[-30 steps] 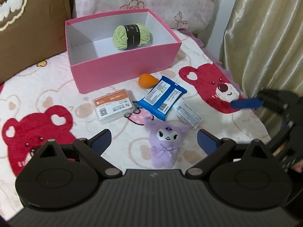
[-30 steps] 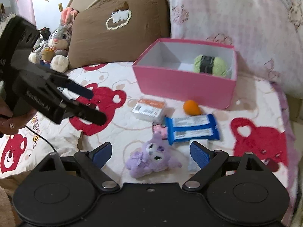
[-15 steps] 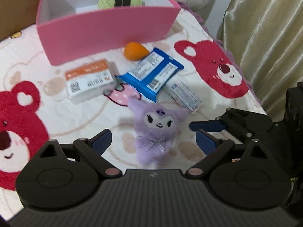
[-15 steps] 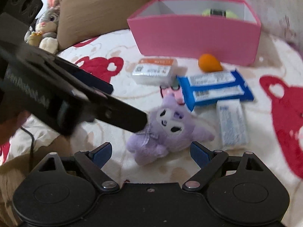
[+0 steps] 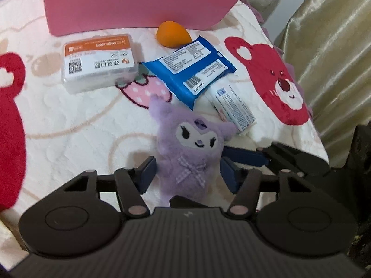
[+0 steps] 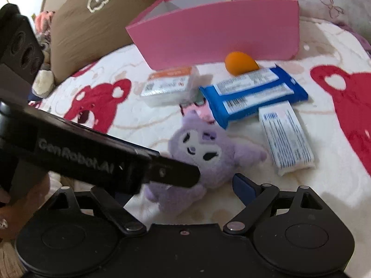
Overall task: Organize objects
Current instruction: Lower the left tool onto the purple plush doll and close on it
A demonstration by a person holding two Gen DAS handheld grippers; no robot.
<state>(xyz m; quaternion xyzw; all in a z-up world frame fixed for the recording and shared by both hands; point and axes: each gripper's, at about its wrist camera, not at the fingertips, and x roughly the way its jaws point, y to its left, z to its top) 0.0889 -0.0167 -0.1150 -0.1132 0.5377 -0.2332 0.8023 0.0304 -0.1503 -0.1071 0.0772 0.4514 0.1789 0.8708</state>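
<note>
A purple plush toy (image 5: 194, 143) lies face up on the bear-print blanket (image 5: 69, 120). My left gripper (image 5: 187, 175) has it between its jaws, which are closing, and both blue pads touch the fur at its body. In the right wrist view the left gripper's finger (image 6: 180, 175) crosses over the plush toy (image 6: 208, 153). My right gripper (image 6: 184, 187) stands open close to the toy's lower end. Its right finger (image 6: 245, 185) is clear of the fur and its left finger is hidden. A pink box (image 5: 139, 0) stands behind.
An orange sponge (image 5: 172, 34), a white case with an orange label (image 5: 99, 62), a blue packet (image 5: 190, 69) and a white packet (image 5: 234, 106) lie between toy and box. A curtain (image 5: 336, 46) hangs past the bed's right edge. A brown pillow (image 6: 92, 23) leans at the back left.
Both grippers have dropped towards the plush toy. The left jaws, wide before, have narrowed onto its body. The left gripper now lies across the right wrist view.
</note>
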